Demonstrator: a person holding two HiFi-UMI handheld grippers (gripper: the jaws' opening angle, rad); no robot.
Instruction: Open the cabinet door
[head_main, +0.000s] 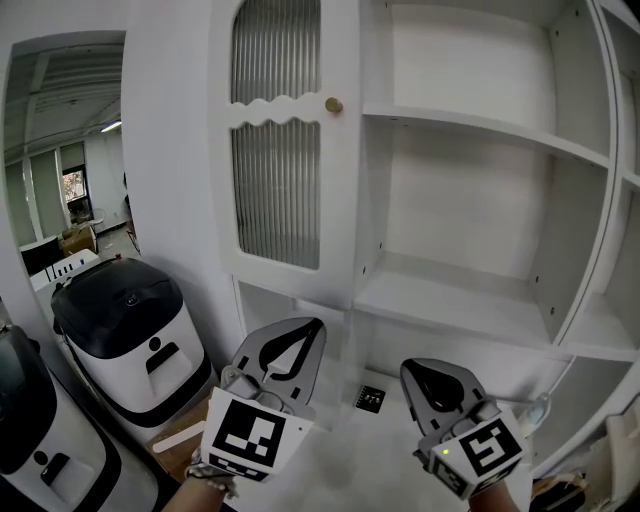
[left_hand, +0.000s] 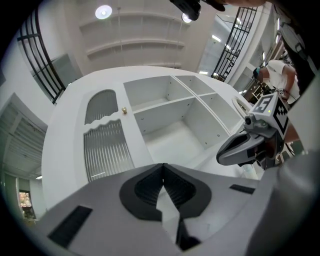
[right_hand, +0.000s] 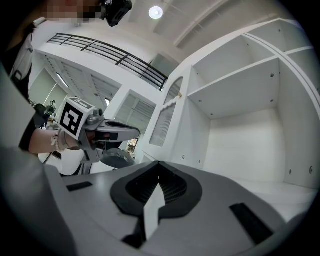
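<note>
Below cabinet door, left gripper and right gripper fingers clench nothing; only head view shows tag.

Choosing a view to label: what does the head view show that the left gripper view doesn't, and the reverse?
Only the head view: the black-and-white machine at lower left.
Only the left gripper view: a ceiling lamp.
Both: the ribbed door, its knob, the open shelves and the right hand-held gripper.

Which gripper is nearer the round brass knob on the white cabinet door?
Left. The left gripper sits below the round brass knob; the right gripper is below, farther right.
</note>
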